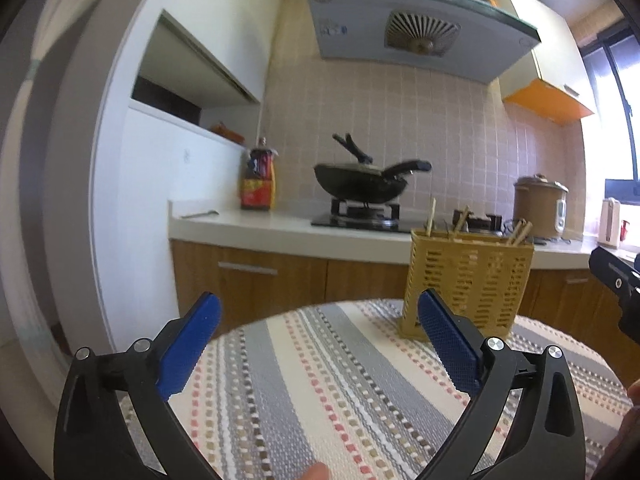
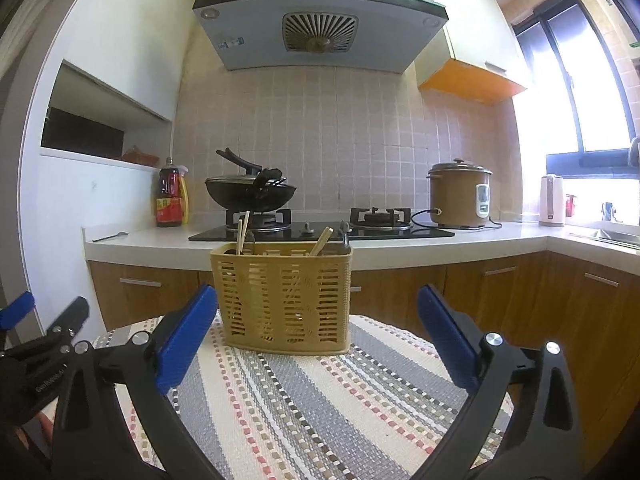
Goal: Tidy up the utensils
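Two fisheye views w/ a kitchen behind. Left gripper (image 1: pixel 319 312): black arms w/ blue pads, jaws spread wide, nothing between them, hovering over a round table covered in a striped woven cloth, grey, cream and red (image 1: pixel 320 392). Right gripper (image 2: pixel 317 304): same build, jaws also spread wide and holding nothing.

A tan perforated plastic utensil basket (image 2: pixel 283 298) stands upright on the cloth, straight ahead of the right jaws, centred in the gap beyond the tips, not touching them. From the left view the basket (image 1: pixel 468 286) sits ahead and just past the right-hand jaw tip. Wooden chopsticks (image 2: pixel 242 232) poke up from its left compartment; another pair (image 2: pixel 322 241) leans in the right-centre part.

Beyond the jaws: white countertop (image 2: pixel 400 252) w/ black gas hob (image 2: pixel 320 232), a black wok w/ lid (image 2: pixel 250 196), a red-labelled oil bottle (image 2: pixel 170 200), a brown rice cooker (image 2: pixel 460 196) and a white kettle (image 2: pixel 552 200).
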A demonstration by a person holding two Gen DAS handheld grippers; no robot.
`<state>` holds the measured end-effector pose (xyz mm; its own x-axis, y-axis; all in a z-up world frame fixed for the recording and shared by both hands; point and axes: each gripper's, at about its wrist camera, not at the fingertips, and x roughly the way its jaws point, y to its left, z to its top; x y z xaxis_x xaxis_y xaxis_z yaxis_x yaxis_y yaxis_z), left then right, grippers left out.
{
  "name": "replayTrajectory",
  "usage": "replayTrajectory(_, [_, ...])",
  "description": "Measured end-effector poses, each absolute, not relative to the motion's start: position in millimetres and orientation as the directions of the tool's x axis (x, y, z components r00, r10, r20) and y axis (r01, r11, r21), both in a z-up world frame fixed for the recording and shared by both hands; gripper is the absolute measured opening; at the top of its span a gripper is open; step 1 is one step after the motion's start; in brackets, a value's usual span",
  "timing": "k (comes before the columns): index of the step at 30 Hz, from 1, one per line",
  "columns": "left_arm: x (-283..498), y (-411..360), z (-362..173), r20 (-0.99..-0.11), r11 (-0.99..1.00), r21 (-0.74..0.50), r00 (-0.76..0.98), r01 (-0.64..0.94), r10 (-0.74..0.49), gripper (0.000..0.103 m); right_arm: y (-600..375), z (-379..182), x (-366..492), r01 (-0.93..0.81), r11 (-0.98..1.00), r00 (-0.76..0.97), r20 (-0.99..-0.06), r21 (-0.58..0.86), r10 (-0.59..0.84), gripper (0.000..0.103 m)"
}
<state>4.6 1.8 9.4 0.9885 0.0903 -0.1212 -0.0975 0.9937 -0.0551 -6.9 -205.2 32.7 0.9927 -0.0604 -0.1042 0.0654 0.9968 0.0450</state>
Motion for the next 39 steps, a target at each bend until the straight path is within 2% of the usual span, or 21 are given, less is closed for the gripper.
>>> replayTrajectory(11, [8.6, 3.0, 7.3, -0.139, 0.991, -0.049, 0.983, -0.126, 0.119, 0.095, -195.8, 29.2, -2.9, 0.049, 0.999, 0.99, -0.132, 0.011, -0.047, 0.095])
replayTrajectory(39, [14.8, 1.2, 7.1, -0.168, 0.993, -0.029, 0.98, -0.118, 0.112, 0.095, -205.7, 27.4, 1.1, 0.076, 0.996, 0.985, -0.161, 0.046, -0.067, 0.095])
